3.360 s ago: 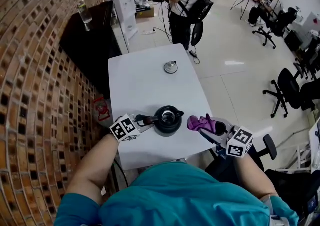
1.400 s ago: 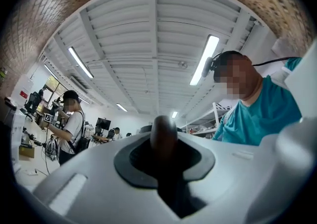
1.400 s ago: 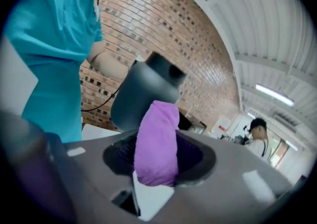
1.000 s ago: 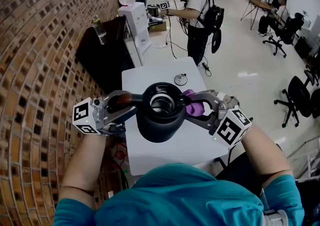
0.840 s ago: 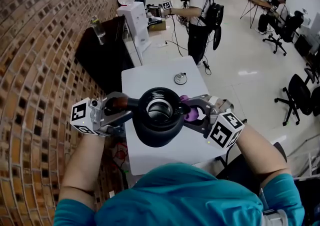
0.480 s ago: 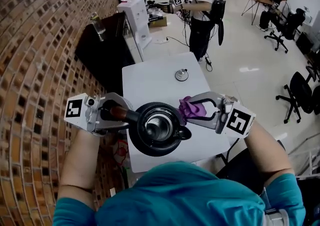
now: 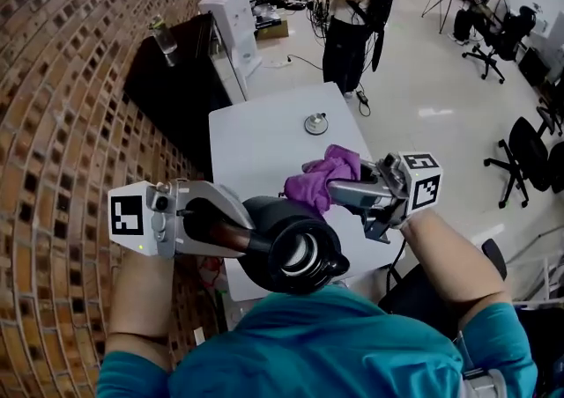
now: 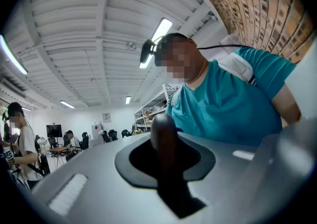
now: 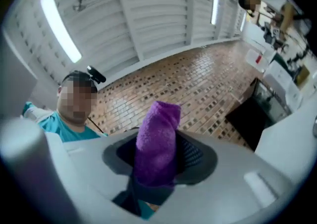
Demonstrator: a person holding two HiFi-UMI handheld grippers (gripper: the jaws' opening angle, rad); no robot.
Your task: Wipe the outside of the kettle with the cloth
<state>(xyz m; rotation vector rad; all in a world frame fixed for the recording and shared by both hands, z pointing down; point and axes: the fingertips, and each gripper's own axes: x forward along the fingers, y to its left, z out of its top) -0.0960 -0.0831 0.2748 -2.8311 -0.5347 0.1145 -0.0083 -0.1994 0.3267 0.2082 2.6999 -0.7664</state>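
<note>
The black kettle hangs in the air close to my chest, tipped so its open mouth faces me. My left gripper is shut on its brown handle; in the left gripper view that dark handle stands between the jaws. My right gripper is shut on the purple cloth, which lies against the kettle's upper far side. Seen from the right gripper view, the cloth sticks up out of the jaws. The kettle's underside is hidden.
The white table lies below, with the kettle's lid near its far edge. A brick wall runs along the left, and a black cabinet stands beyond the table. A person stands further off. Office chairs are at the right.
The kettle came up off the table, swung toward me and tipped its mouth my way. My right gripper rolled over, carrying the cloth from the kettle's right side onto its far upper side.
</note>
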